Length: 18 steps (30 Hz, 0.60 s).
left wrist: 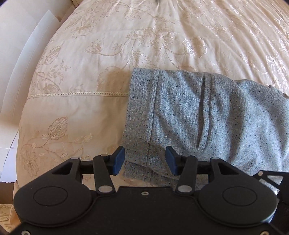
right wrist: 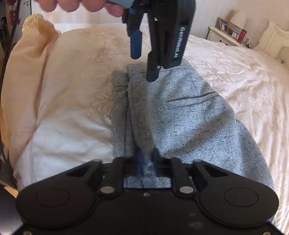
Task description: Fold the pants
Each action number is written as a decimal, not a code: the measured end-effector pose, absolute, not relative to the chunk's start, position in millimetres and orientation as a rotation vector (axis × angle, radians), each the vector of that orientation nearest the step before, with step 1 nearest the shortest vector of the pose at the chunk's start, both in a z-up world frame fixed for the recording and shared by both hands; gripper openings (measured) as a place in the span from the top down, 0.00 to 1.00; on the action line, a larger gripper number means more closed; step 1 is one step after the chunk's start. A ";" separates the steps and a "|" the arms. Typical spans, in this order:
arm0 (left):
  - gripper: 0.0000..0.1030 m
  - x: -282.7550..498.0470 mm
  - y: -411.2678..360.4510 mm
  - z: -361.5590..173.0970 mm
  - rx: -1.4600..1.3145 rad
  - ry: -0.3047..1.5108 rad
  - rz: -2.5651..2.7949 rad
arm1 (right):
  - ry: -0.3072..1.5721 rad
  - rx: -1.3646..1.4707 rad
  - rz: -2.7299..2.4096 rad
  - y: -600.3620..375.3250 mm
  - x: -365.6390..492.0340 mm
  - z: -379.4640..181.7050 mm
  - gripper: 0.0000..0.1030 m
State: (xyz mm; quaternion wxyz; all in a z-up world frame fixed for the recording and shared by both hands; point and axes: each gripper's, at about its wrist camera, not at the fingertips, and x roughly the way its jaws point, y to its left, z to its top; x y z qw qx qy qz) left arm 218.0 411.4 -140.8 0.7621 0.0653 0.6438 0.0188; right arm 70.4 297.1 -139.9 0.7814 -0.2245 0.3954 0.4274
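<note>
The grey speckled pants lie on a cream embroidered bedspread, already doubled leg on leg, with the waistband end toward the left of the bed and the legs trailing away to the right and out of frame. In the left wrist view the waistband runs near to far, so the garment's long axis lies across that view, left to right. The left gripper points steeply down over the near corner of the waistband, its blue pads standing well apart with the band's near edge between them, not yet pinched; it holds nothing. From the right wrist view the same tool hangs above the far end of the waistband, a person's fingers wrapped over its top. The right gripper looks along the band from its other end and its jaws are drawn almost together on a fold of the grey cloth, which bunches between the blurred blue pads. So each hand is at one corner of the waist end, the right already clamped and the left poised but loose. In my judgement the coming move depends on the left one closing on its corner, then both carrying the waist end rightward along the long axis toward the hems. A nightstand stands beyond the bed's far right.
</note>
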 end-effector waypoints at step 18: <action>0.32 212.9 391.6 -202.0 0.228 1.407 0.014 | 1.064 -0.208 0.895 279.8 81.6 -133.0 0.86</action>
